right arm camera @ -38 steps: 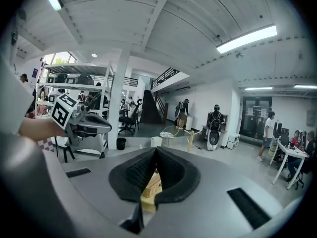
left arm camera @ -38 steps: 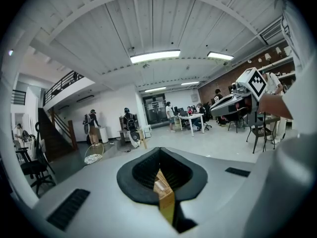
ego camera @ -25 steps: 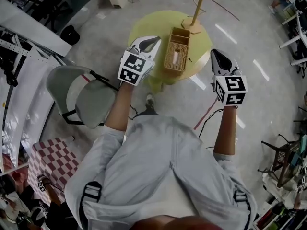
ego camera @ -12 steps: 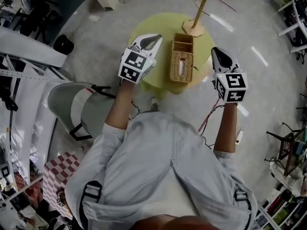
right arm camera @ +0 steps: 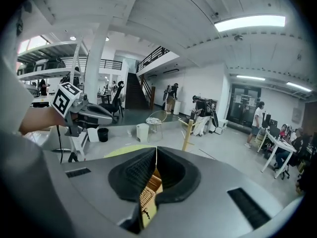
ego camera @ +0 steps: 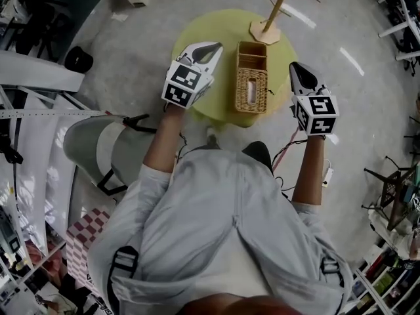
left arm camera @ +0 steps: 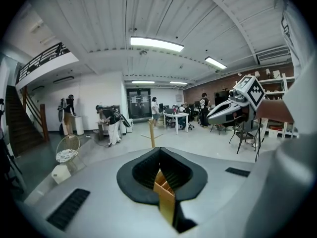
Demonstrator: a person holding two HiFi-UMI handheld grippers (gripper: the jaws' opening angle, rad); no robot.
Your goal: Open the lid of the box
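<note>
A rectangular wicker box [ego camera: 251, 77] stands on a round yellow-green table [ego camera: 197, 28] in the head view. Its lid has a slot with something white showing through. My left gripper [ego camera: 215, 45] hovers over the table just left of the box, jaws together and empty. My right gripper [ego camera: 293, 65] hangs at the table's right edge, right of the box, jaws also together with nothing held. In the left gripper view the left gripper [left arm camera: 159, 152] shows a sliver of the box [left arm camera: 166, 192] below its closed tips. The right gripper [right arm camera: 156, 150] likewise frames the box [right arm camera: 147, 195].
A wooden stand [ego camera: 266, 26] with a thin rod sits at the table's far edge behind the box. A grey chair [ego camera: 108, 146] stands at my left, a black bin [ego camera: 77, 59] farther left. A cable [ego camera: 289, 151] trails on the floor at right. Shelving [ego camera: 400, 18] lines the right side.
The table and box have drawn closer and the box has turned lengthwise between the two grippers. Both grippers keep their pose, jaws still together. The chair has slid back to my left.
</note>
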